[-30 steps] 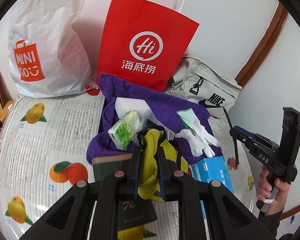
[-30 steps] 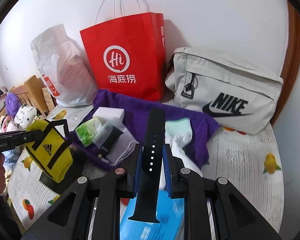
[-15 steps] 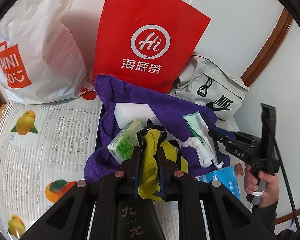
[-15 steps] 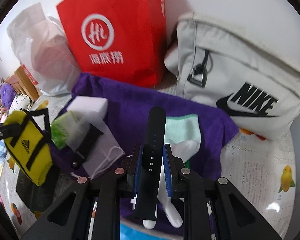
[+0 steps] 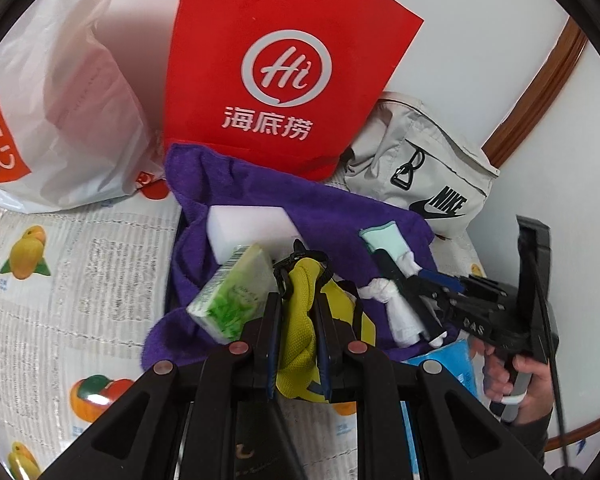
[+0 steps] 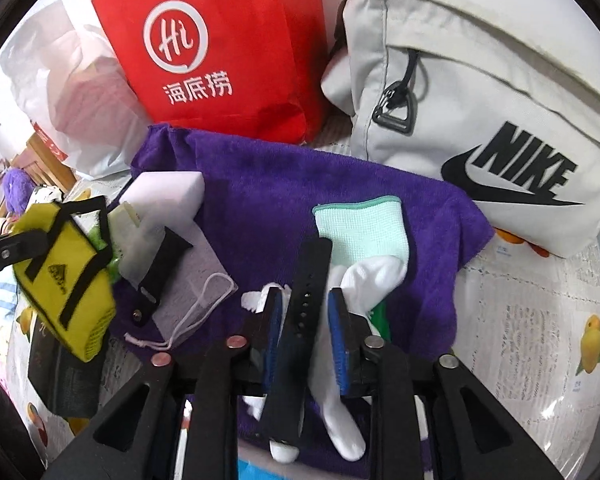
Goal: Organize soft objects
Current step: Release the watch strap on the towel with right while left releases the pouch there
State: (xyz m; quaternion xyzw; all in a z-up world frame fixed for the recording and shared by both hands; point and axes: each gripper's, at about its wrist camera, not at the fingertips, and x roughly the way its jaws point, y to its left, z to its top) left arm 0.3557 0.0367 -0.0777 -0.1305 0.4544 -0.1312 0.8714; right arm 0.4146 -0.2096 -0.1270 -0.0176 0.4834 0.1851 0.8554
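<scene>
My left gripper is shut on a small yellow Adidas bag, held just above the near edge of a purple towel; the bag also shows in the right wrist view. My right gripper holds a black watch strap low over the towel, beside a white-and-mint glove; its jaws look slightly parted around the strap. On the towel lie a white sponge block, a green tissue pack, a second black strap and a white drawstring pouch.
A red paper bag, a white Miniso bag and a grey Nike bag stand along the back wall. A blue packet and a dark book lie near the front on a fruit-print cover.
Both grippers have moved forward and down towards the purple towel. The right gripper with the strap now sits right over the glove, and its jaws look a little wider.
</scene>
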